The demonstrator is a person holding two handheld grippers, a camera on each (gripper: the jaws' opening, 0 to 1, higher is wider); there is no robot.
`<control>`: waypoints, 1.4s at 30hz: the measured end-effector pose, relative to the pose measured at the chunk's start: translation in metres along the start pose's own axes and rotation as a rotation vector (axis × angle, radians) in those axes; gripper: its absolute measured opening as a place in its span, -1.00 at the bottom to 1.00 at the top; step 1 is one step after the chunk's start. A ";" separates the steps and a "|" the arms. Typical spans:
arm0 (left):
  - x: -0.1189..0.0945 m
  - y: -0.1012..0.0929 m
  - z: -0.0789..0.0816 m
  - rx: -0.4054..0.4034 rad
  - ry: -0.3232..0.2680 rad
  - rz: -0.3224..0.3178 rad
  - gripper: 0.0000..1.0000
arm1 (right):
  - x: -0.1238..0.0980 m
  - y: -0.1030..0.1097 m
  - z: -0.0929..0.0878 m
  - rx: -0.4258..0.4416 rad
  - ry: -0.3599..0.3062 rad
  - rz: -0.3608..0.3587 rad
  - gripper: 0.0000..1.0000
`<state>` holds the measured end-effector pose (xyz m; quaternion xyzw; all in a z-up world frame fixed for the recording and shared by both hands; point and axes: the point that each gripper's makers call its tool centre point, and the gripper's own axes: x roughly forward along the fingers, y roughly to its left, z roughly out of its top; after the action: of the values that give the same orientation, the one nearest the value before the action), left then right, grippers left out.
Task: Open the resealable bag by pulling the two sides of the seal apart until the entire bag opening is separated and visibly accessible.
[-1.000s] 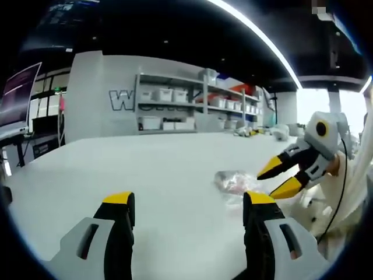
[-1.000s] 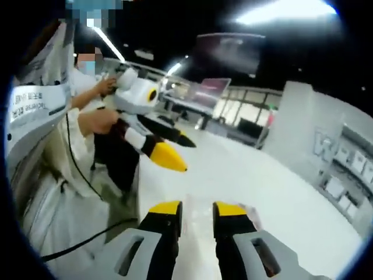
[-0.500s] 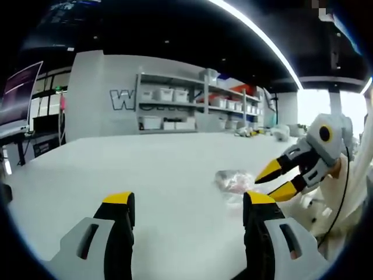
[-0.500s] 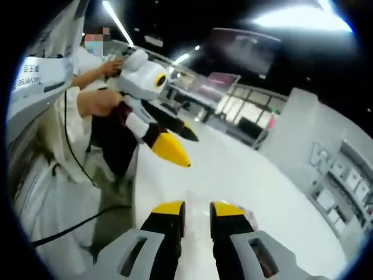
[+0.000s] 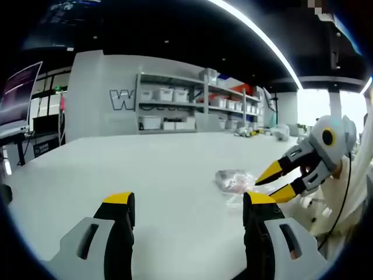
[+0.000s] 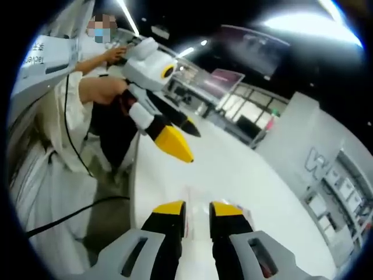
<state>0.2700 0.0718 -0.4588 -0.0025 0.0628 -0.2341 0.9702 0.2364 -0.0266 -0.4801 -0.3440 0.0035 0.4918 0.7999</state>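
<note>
A small clear resealable bag [image 5: 235, 180] with pinkish contents lies flat on the white table [image 5: 145, 169], right of centre in the left gripper view. My left gripper [image 5: 189, 203] hovers short of it, jaws wide open and empty. My right gripper [image 5: 265, 188] comes in from the right, its yellow tips slightly apart just beside the bag's near edge. In the right gripper view, my right gripper [image 6: 198, 211] shows a narrow gap with nothing between. A sliver of the bag [image 6: 250, 219] peeks past its right finger. The left gripper [image 6: 195, 146] hangs above the table at upper left.
Shelves with white bins [image 5: 175, 96] line the far wall. A person in white clothing [image 6: 58, 122] stands at the table's edge, with a black cable [image 6: 70, 213] trailing below. Monitors [image 6: 227, 79] stand at the table's far side.
The right gripper has edged closer to the bag, and its tips have narrowed a little. The right gripper view has swung and tilted. The left gripper has stayed still.
</note>
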 end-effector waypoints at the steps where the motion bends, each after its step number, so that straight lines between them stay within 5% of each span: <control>1: 0.000 0.000 0.000 0.001 0.001 0.000 0.51 | 0.000 0.000 -0.001 0.000 0.003 0.000 -0.75; 30: 0.000 -0.001 0.001 0.000 -0.004 -0.008 0.51 | 0.002 0.006 -0.014 0.048 0.059 0.006 -1.00; 42: 0.002 -0.004 -0.002 -0.002 0.004 -0.014 0.50 | 0.002 0.005 -0.016 0.161 0.036 -0.002 -1.00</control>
<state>0.2694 0.0674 -0.4611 -0.0036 0.0647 -0.2408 0.9684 0.2392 -0.0324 -0.4958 -0.2873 0.0570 0.4830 0.8252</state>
